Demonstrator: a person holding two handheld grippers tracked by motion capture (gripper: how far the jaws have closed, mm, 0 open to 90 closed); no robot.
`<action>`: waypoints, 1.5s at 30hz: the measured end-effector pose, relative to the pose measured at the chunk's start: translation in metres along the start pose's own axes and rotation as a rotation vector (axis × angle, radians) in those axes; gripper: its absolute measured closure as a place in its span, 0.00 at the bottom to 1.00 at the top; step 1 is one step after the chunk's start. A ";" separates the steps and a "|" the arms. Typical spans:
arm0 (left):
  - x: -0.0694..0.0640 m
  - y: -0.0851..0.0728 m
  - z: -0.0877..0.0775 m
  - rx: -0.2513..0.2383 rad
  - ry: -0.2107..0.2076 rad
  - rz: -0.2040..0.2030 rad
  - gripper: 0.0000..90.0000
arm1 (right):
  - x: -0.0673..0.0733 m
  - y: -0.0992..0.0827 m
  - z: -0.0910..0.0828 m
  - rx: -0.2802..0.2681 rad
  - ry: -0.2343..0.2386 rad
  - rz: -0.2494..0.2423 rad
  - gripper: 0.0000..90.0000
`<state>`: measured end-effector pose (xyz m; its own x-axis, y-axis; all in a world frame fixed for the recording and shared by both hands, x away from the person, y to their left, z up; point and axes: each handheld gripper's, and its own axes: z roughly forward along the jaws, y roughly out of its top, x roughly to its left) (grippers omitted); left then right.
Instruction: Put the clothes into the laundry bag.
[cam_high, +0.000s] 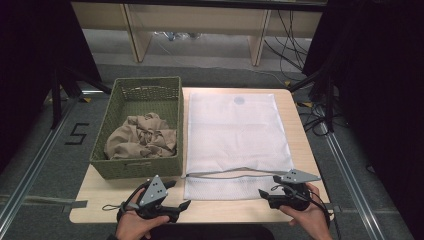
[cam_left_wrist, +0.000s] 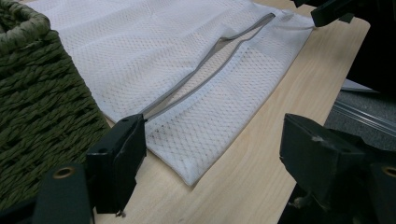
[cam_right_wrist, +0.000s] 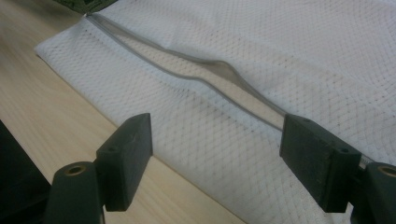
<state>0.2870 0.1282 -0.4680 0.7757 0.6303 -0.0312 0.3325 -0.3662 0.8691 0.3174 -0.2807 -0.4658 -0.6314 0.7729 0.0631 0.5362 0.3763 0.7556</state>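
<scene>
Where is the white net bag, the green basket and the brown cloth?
white net bag (cam_high: 235, 130), high view, middle of its flat mesh.
green basket (cam_high: 137, 169), high view, its near woven wall.
brown cloth (cam_high: 142, 137), high view, middle of the crumpled heap inside the basket.

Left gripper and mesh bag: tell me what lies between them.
In the high view, bare wooden table separates the left gripper from the white mesh bag; nothing else lies there.

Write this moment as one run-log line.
left gripper: open, empty | right gripper: open, empty | mesh laundry bag: flat, zip part open | cloth: in wicker basket
</scene>
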 end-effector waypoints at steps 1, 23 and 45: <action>-0.001 0.000 0.001 -0.002 -0.001 -0.008 0.25 | 0.000 0.000 0.000 0.002 -0.003 -0.002 0.30; -0.001 0.000 0.002 0.013 0.005 -0.022 0.25 | -0.005 0.005 0.008 0.028 -0.020 -0.064 0.26; 0.003 0.000 0.004 0.042 0.013 -0.001 0.25 | -0.027 0.052 0.082 0.239 -0.134 -0.324 0.27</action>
<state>0.2918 0.1273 -0.4706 0.7683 0.6396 -0.0249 0.3556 -0.3942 0.8474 0.4083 -0.2405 -0.4819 -0.7186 0.6488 -0.2504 0.4467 0.7066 0.5487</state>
